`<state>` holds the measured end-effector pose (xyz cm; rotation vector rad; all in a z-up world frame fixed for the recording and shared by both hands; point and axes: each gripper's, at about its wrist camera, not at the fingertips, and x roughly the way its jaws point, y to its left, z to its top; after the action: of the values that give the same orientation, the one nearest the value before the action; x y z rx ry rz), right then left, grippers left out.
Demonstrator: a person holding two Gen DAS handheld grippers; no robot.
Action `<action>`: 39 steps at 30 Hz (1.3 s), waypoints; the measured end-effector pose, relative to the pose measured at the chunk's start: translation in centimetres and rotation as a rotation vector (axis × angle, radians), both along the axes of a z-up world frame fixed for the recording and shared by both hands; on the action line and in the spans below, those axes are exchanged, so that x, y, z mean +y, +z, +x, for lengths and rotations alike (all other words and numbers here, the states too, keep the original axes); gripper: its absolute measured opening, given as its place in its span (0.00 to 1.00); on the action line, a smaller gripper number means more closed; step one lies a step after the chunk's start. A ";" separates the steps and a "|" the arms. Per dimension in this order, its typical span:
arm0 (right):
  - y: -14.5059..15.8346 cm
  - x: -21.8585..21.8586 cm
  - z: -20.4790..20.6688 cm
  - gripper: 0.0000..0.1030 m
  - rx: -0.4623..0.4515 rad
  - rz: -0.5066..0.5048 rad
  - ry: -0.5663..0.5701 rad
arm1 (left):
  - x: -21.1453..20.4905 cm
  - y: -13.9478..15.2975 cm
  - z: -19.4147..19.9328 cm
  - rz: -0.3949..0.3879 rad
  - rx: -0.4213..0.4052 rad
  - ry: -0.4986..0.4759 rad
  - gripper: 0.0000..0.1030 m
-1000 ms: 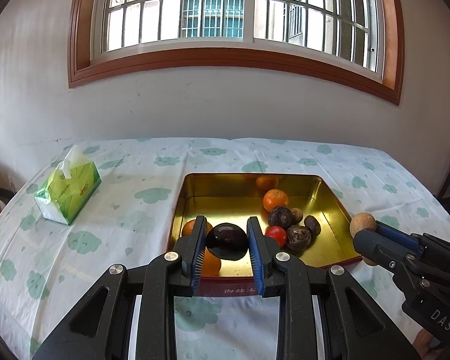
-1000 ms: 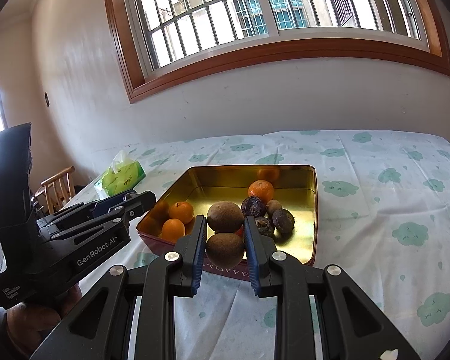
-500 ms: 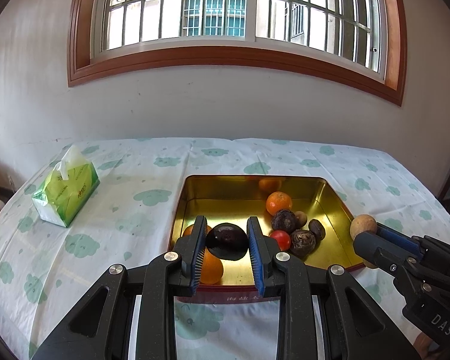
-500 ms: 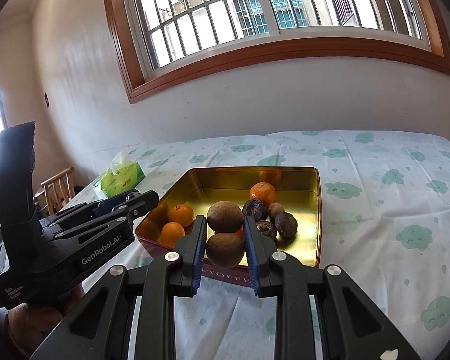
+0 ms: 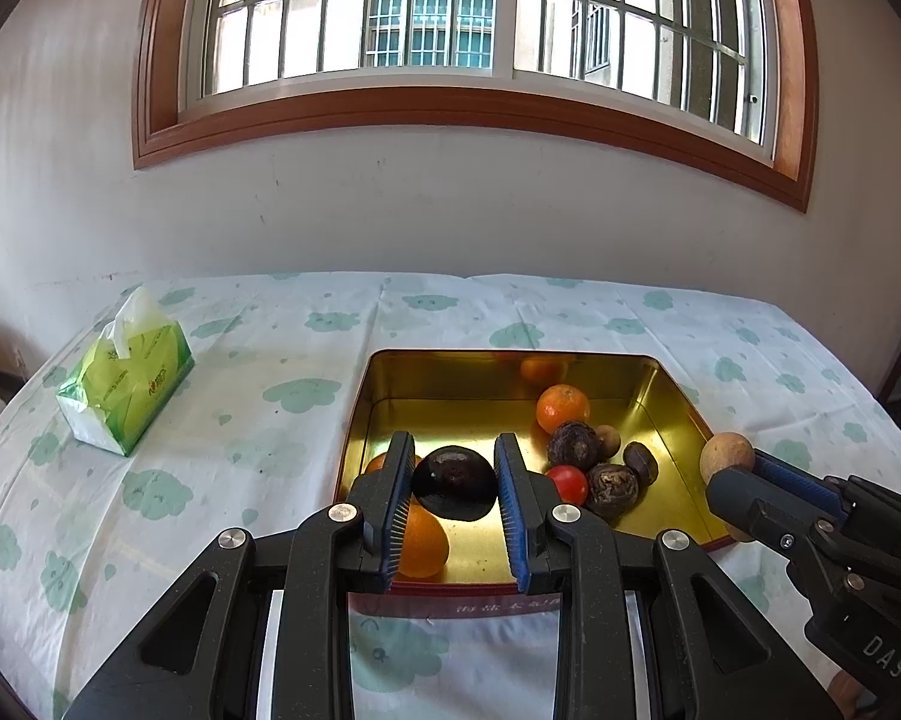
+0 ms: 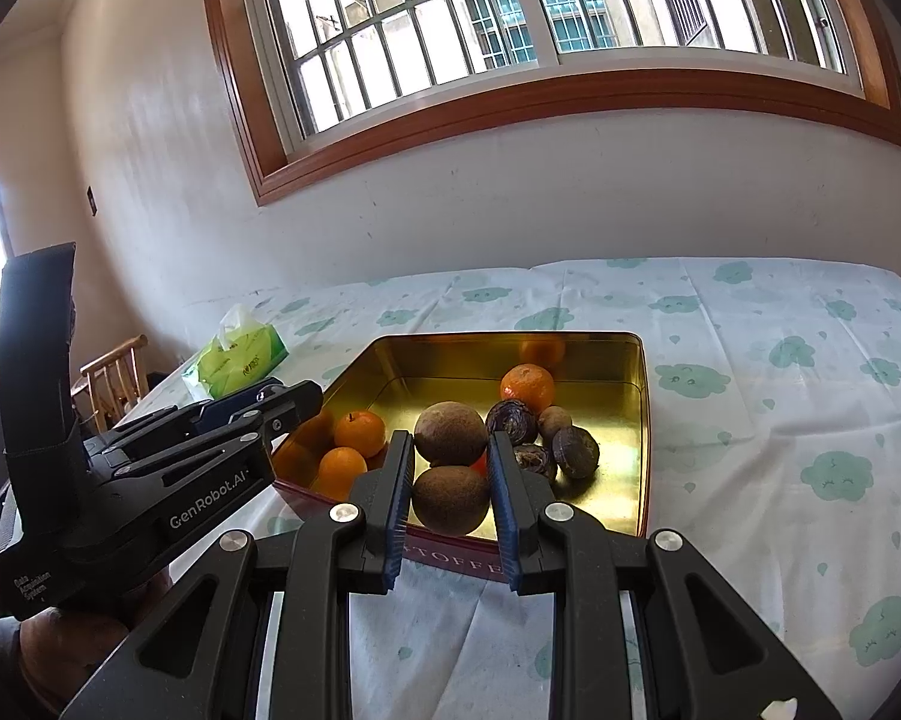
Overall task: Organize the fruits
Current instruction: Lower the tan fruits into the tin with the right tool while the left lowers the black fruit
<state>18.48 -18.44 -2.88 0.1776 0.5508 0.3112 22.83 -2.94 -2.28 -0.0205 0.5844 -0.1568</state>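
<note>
A gold tin tray [image 5: 672, 402] [image 6: 630, 456] sits on the table and holds oranges [image 5: 562, 408], dark passion fruits [image 5: 572, 445] and a red tomato [image 5: 567, 483]. My left gripper [image 5: 455, 483] is shut on a dark avocado [image 5: 455, 483] and holds it above the tray's near left part. My right gripper [image 6: 450, 498] is shut on a brown round fruit [image 6: 450, 499] above the tray's near edge; it also shows at the right of the left wrist view [image 5: 727, 450]. A second brown fruit [image 6: 450, 432] lies in the tray just beyond.
A green tissue pack [image 5: 128, 381] [image 6: 237, 360] lies on the cloud-print tablecloth [image 5: 240, 420] left of the tray. A wooden chair [image 6: 111, 381] stands at the table's left end. A wall with a barred window is behind.
Both grippers have drawn back slightly and risen with their fruits still held. The tray and its fruit have not moved.
</note>
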 end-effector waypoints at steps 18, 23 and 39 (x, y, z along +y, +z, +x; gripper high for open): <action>-0.3 0.3 0.8 0.23 0.004 0.002 0.000 | -0.2 -0.7 1.2 0.013 -0.007 0.000 0.27; -0.5 0.4 1.1 0.23 0.007 0.004 -0.001 | -0.1 -0.8 1.5 0.013 -0.006 0.003 0.27; -1.0 0.4 1.8 0.23 0.012 0.007 -0.005 | -0.3 -1.0 2.3 0.028 -0.011 -0.001 0.27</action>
<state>20.30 -18.06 -3.88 0.1877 0.5609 0.3075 25.10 -3.25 -3.30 0.0074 0.5760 -0.1493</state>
